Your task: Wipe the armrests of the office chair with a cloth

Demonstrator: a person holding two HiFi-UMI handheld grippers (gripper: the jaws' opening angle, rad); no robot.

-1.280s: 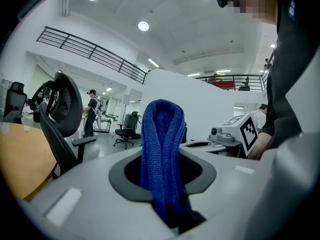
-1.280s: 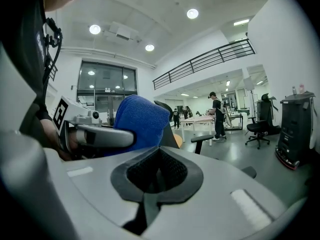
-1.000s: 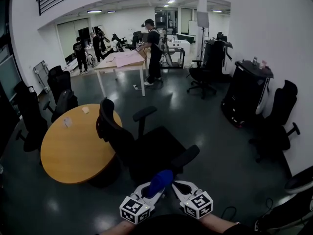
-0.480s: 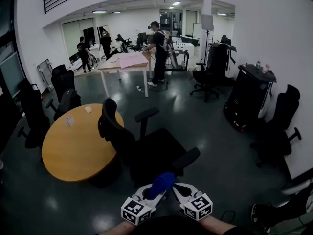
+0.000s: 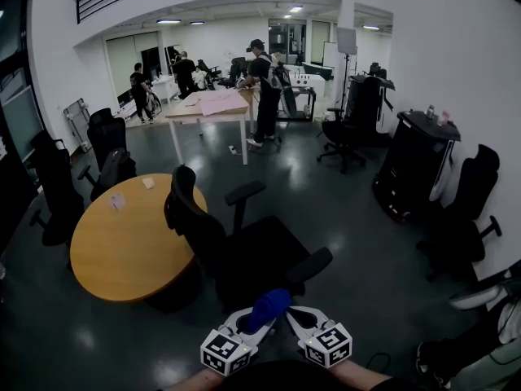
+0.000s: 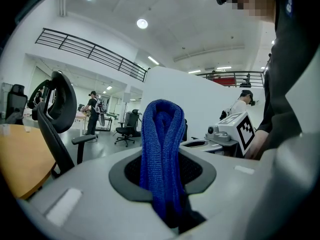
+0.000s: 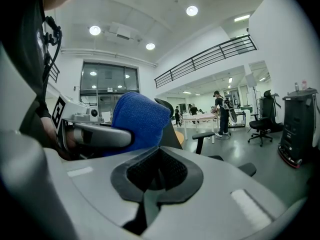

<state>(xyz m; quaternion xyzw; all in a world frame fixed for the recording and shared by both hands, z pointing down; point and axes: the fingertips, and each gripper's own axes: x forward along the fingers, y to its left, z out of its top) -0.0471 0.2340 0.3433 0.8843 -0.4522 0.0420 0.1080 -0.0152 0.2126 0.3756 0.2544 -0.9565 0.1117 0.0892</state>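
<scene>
- The cloth [image 6: 161, 164] is blue and knitted, folded into a thick roll. The fingers of the left gripper [image 5: 249, 319] are clamped on it, just short of the office chair [image 5: 213, 243] and its near armrest [image 5: 308, 265].
- Its long axis runs up and forward out of the fingers, toward the chair.
- The left gripper view shows the weave and fold; the head view shows only a blue lump.
- The right gripper [image 7: 156, 173] has its fingers closed together on nothing.
</scene>
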